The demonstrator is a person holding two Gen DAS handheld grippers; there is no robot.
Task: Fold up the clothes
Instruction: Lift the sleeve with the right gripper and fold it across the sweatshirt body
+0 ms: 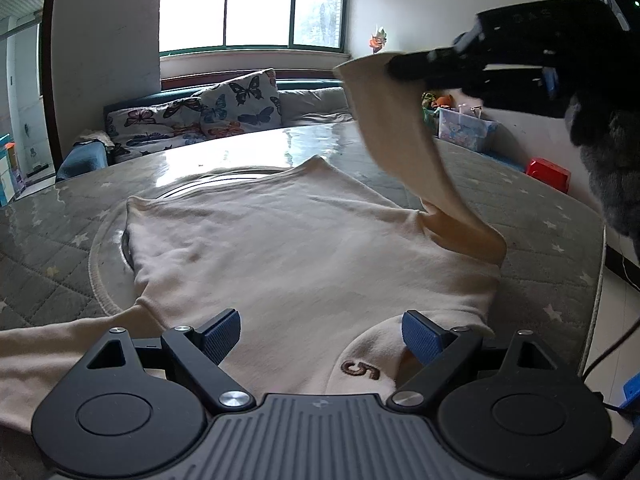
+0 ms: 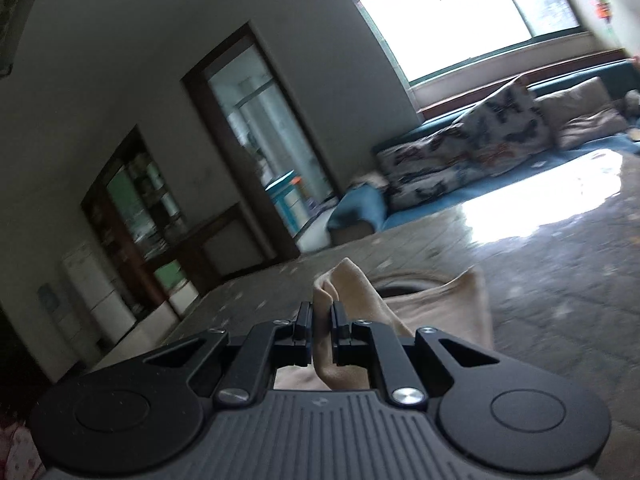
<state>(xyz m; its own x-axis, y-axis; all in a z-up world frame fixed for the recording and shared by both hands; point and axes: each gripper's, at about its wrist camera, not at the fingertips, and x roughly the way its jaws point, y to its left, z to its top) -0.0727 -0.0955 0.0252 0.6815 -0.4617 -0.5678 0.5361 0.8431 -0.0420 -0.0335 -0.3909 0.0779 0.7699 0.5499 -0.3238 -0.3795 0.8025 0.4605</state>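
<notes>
Above the table (image 1: 520,208), the right gripper (image 2: 321,314) pinches the sweater (image 1: 300,248) sleeve (image 1: 404,136) aloft; the left gripper (image 1: 320,340) hovers wide open, empty, over the hem, bare tabletop all round.

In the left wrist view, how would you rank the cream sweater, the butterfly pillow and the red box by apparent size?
1. cream sweater: largest, though nearest the camera.
2. butterfly pillow.
3. red box: smallest, though it is farther away.

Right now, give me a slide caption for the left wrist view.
Open left claw hovers over flat cream cotton sweatshirt while right claw lifts its sleeve.
</notes>
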